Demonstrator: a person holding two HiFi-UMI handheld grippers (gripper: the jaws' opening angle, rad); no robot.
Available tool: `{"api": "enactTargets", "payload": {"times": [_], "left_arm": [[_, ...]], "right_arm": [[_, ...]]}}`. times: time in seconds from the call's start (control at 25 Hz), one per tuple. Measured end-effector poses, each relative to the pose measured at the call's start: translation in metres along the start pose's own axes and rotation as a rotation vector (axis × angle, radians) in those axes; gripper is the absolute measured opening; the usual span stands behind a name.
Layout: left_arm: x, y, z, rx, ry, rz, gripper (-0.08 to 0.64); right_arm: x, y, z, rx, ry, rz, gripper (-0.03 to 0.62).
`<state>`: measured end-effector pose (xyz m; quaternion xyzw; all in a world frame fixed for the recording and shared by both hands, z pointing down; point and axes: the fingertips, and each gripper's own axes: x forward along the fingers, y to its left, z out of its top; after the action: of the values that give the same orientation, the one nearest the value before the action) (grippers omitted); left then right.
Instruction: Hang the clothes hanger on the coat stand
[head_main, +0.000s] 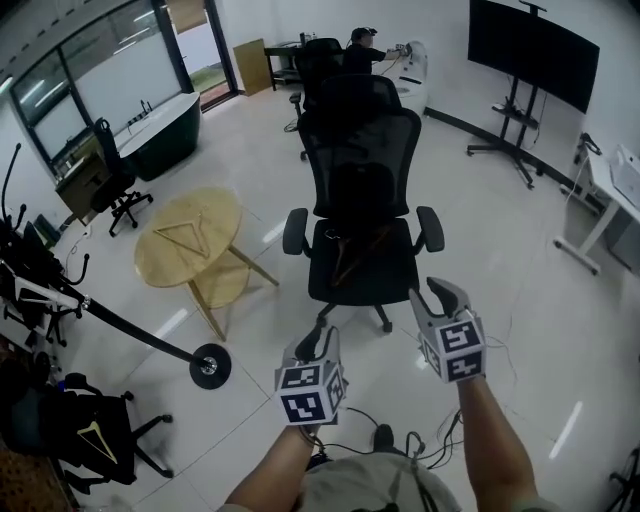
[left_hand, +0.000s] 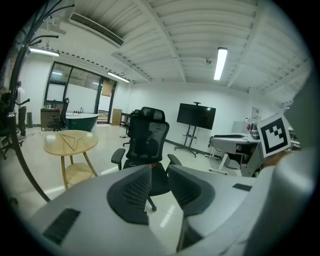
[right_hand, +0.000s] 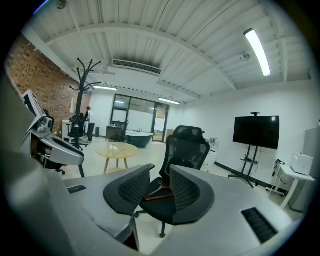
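One clothes hanger (head_main: 360, 255) on chair (head_main: 360, 150): likely light, stiff; grasp lower bar. Left gripper (head_main: 318, 343), right gripper (head_main: 443, 296): spread, empty.

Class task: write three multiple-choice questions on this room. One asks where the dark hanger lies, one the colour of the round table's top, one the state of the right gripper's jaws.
1. Where does the dark hanger lie?
A on the floor
B on the black chair seat
C on a shelf

2. What colour is the round table top?
A light wood
B black
C white

3. How do the jaws of the right gripper stand?
A shut on the hanger
B shut tight on nothing
C apart, holding nothing

Answers:
1 B: the hanger rests on the seat.
2 A: the top is pale wood.
3 C: a clear gap shows between the jaws, and the hanger lies far beyond them.
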<state>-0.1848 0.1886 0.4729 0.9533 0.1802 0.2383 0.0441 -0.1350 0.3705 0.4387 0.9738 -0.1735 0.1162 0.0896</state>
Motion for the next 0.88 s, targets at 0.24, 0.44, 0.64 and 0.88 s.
{"api": "enactTargets", "payload": {"times": [0.24, 0.44, 0.64, 0.88], "left_arm": [[0.06, -0.032, 0.021, 0.023, -0.005, 0.054, 0.098], [0.094, -0.007, 0.027, -0.012, -0.007, 0.064, 0.057], [0.119, 0.046, 0.066, -0.041, -0.05, 0.039, 0.017], [0.145, 0.088, 0.096, -0.067, -0.076, 0.035, 0.015]], "right_arm": [[0.045, -0.057, -0.017, -0.032, 0.017, 0.061, 0.114], [0.084, -0.047, -0.011, -0.093, 0.041, 0.088, 0.112], [0.139, -0.019, 0.014, -0.142, 0.087, 0.09, 0.113], [0.192, -0.014, 0.042, -0.204, 0.088, 0.089, 0.113]]}}
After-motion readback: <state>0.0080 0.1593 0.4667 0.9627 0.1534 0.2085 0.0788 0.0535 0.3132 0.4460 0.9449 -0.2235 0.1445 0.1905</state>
